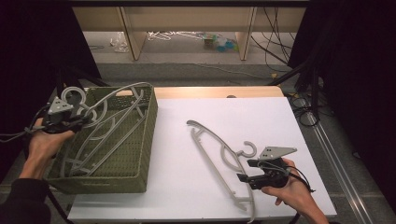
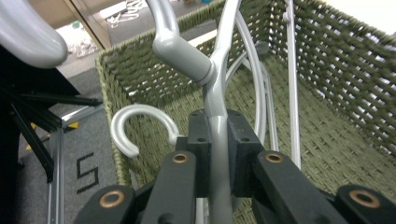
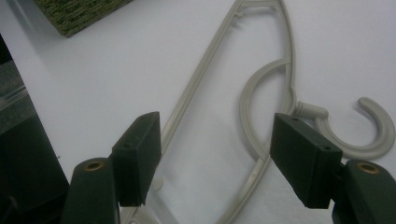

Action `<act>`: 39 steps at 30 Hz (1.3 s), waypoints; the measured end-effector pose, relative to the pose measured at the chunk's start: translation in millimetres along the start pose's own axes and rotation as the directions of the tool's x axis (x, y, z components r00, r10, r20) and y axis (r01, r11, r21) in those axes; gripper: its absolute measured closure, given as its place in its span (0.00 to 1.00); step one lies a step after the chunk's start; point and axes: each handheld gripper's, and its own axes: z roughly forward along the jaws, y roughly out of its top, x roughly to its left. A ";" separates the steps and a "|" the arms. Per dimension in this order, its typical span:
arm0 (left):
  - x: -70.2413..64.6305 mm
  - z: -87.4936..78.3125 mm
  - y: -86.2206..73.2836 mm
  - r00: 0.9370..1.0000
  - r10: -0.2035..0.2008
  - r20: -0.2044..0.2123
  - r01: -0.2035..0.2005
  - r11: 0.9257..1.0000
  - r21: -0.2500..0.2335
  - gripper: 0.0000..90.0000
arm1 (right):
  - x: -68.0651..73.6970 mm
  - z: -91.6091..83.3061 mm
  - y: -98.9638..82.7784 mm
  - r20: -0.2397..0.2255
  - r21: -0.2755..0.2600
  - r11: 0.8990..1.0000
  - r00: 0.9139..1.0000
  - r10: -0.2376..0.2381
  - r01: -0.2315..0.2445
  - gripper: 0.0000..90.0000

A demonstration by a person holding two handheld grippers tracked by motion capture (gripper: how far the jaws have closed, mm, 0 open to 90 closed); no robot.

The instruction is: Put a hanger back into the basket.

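Hanger [image 2: 218, 140] clamped in left tool [image 2: 218, 154] over basket [image 2: 336, 70]; right tool [image 3: 217, 154] open above second hanger [image 3: 261, 93].

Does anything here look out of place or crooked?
Somewhat. The hangers in the green basket don't lie flat: they lean with hooks poking over its rim, one clamped in the left tool. Another hanger lies alone on the white table.

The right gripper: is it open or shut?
Open. The right gripper has its pads apart above the hanger on the table, touching nothing.
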 end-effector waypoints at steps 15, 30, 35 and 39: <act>0.5 24.2 -8.7 1.000 -0.029 -0.008 0.030 0.995 0.099 0.90 | -0.4 -1.1 0.4 0.001 -0.009 1.000 1.000 -0.006 0.006 0.37; -6.0 34.7 -13.0 0.994 -0.076 -0.079 0.086 0.988 0.130 0.70 | -2.3 -1.5 -1.7 0.012 -0.009 1.000 1.000 -0.004 0.004 0.36; -7.0 14.1 -11.9 0.986 -0.136 -0.094 0.139 0.990 0.029 0.61 | -2.8 0.2 -2.2 0.009 -0.004 1.000 1.000 -0.007 0.007 0.36; -13.4 -4.8 -13.2 0.980 -0.186 -0.069 0.182 0.981 -0.063 0.53 | -2.9 0.2 -2.5 0.010 -0.004 1.000 1.000 -0.003 0.003 0.36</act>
